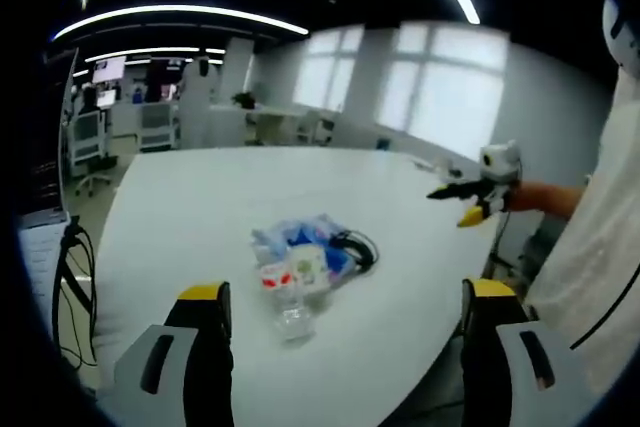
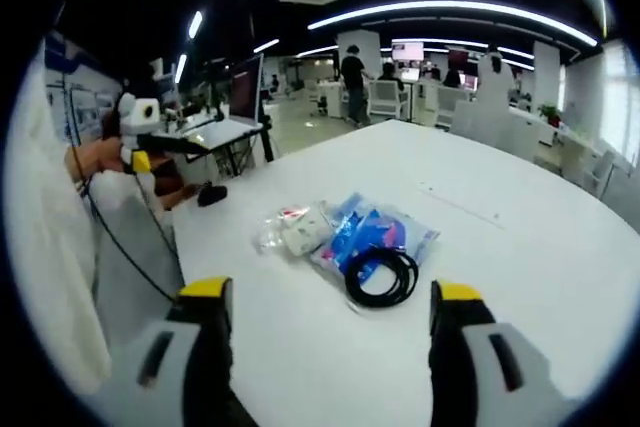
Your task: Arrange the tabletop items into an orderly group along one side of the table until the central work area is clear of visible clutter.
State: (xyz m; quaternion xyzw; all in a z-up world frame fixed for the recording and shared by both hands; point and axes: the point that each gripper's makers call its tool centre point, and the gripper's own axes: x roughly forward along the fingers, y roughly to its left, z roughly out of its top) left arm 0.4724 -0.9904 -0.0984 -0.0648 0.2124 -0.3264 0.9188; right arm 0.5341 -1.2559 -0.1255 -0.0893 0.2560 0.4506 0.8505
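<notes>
A small heap lies mid-table on the white table (image 1: pixel 200 197): blue plastic bags (image 1: pixel 305 235), a clear packet with red and white contents (image 1: pixel 290 272), a small clear piece (image 1: pixel 295 322) and a black cable coil (image 1: pixel 357 247). My left gripper (image 1: pixel 347 290) hovers open before the heap, holding nothing. In the right gripper view the blue bags (image 2: pixel 375 232), cable coil (image 2: pixel 380 275) and clear packet (image 2: pixel 295 229) lie just ahead of my open, empty right gripper (image 2: pixel 330 292). Each gripper also appears in the other's view, held off the table's edge: right gripper (image 1: pixel 455 202), left gripper (image 2: pixel 165 152).
A person's white sleeve (image 1: pixel 600 247) fills the right side of the left gripper view. A laptop (image 2: pixel 215 132) on a stand and a small black object (image 2: pixel 210 194) sit near the table edge. Cables (image 1: pixel 75 277) hang beside the table. Office desks and chairs stand behind.
</notes>
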